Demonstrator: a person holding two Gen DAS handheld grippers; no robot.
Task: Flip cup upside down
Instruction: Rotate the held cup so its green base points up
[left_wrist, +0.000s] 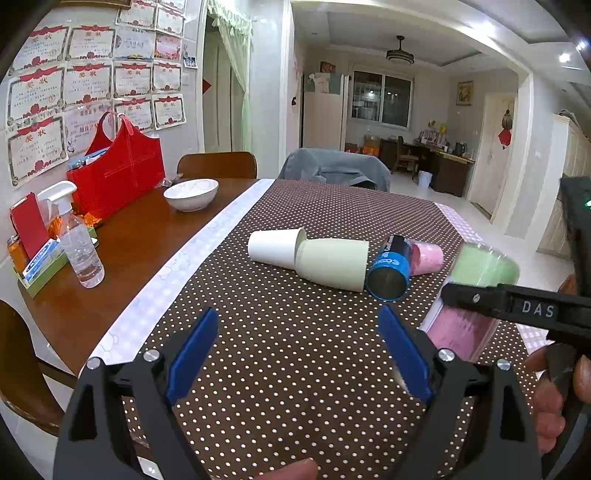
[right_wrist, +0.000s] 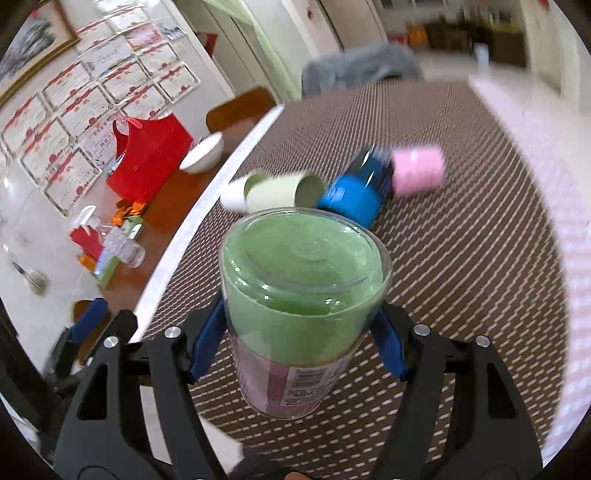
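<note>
My right gripper (right_wrist: 299, 339) is shut on a clear plastic cup (right_wrist: 303, 295) with green and pink inserts, held tilted above the dotted cloth; the cup also shows in the left wrist view (left_wrist: 476, 295), with a right finger (left_wrist: 480, 299) across it. My left gripper (left_wrist: 297, 354) is open and empty, low over the dotted cloth (left_wrist: 295, 369). Ahead lie several cups on their sides: a white cup (left_wrist: 273, 245), a pale green cup (left_wrist: 332, 264), a blue cup (left_wrist: 389, 269) and a pink cup (left_wrist: 426, 258).
A white bowl (left_wrist: 191, 194), a red bag (left_wrist: 118, 170), a spray bottle (left_wrist: 75, 240) and a box of small items (left_wrist: 37, 258) sit on the wooden table at left. Chairs (left_wrist: 218, 164) stand at the far edge.
</note>
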